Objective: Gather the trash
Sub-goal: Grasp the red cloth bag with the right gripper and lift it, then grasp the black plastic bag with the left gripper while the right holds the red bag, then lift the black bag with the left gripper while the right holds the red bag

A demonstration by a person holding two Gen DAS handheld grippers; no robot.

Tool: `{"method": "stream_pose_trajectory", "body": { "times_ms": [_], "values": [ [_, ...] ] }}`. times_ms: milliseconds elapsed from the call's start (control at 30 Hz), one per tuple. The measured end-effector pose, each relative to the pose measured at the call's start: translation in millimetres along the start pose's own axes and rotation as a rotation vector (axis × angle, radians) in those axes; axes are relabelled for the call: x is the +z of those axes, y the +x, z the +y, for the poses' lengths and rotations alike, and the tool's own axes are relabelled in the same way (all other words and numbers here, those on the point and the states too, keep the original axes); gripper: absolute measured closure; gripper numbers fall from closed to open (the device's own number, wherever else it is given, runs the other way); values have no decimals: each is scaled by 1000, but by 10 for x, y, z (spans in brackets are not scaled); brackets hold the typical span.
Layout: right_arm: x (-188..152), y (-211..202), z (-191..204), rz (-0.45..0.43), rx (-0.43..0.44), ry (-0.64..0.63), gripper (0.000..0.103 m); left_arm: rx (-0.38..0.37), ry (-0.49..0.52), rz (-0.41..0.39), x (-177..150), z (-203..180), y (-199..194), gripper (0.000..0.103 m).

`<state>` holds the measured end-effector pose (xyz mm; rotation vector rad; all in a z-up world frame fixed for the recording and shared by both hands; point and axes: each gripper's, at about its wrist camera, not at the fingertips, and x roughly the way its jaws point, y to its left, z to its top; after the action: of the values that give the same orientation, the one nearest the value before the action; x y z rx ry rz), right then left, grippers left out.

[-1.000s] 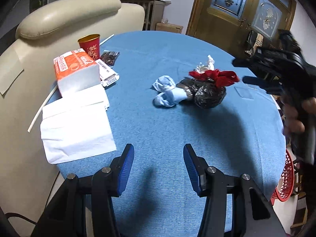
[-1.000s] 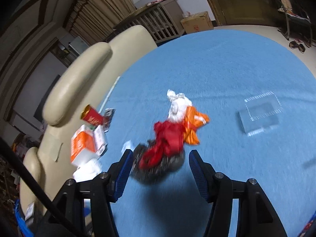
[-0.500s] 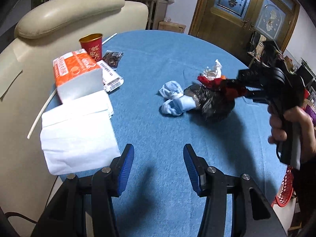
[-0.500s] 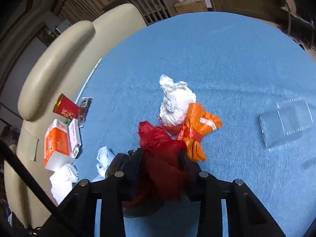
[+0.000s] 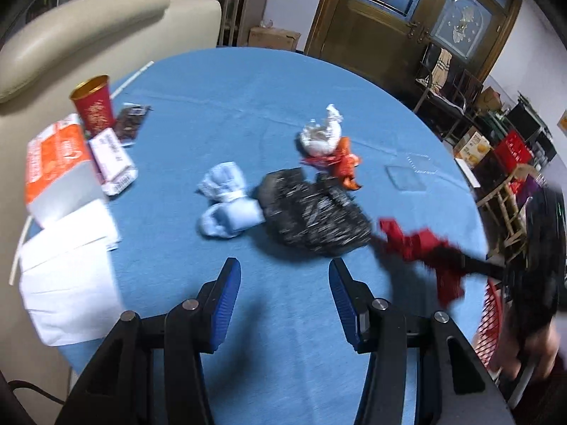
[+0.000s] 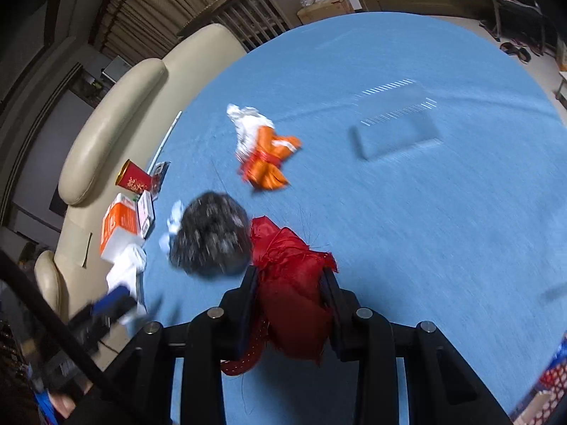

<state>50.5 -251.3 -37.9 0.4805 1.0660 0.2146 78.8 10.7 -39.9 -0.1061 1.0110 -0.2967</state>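
Since a second ago the red rag (image 6: 290, 283) has come off the black bag (image 5: 312, 216), clamped between the right gripper (image 6: 288, 292) fingers, whose jaws have just closed on it. At nine o'clock on the blue table (image 5: 248, 113) sit a blurred orange tissue pack (image 5: 56, 166) and red cup (image 5: 94, 104). Toward center lies a pale blue wad (image 5: 226, 202), touching the bag. At six o'clock the left gripper (image 5: 285, 301) hangs spread and empty. At three o'clock, motion blur smears the rag and its holder.
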Motion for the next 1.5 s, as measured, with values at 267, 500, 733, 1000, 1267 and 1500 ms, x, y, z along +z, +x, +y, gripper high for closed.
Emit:
{"method": "stream_pose_trajectory", "body": {
  "times_ms": [267,500,733,1000,1267,1500],
  "values": [
    [-395,-297,-342,-24,15,50,67,-1,-62,49,309,-373,415,50],
    [-514,-343,-406,-22,41,62,67,42,-135,90,469,-491,795,50],
    [-551,-334,-428,-20,55,71,67,83,-108,85,381,-473,852,70],
    [-553,-428,-405,-56,61,67,67,8,-66,83,120,-451,648,98],
    [-552,-559,-341,-90,53,57,67,-38,0,77,-214,-477,333,99],
    [-595,-587,-349,-85,58,68,67,-75,42,101,-443,-388,48,99]
  ]
}}
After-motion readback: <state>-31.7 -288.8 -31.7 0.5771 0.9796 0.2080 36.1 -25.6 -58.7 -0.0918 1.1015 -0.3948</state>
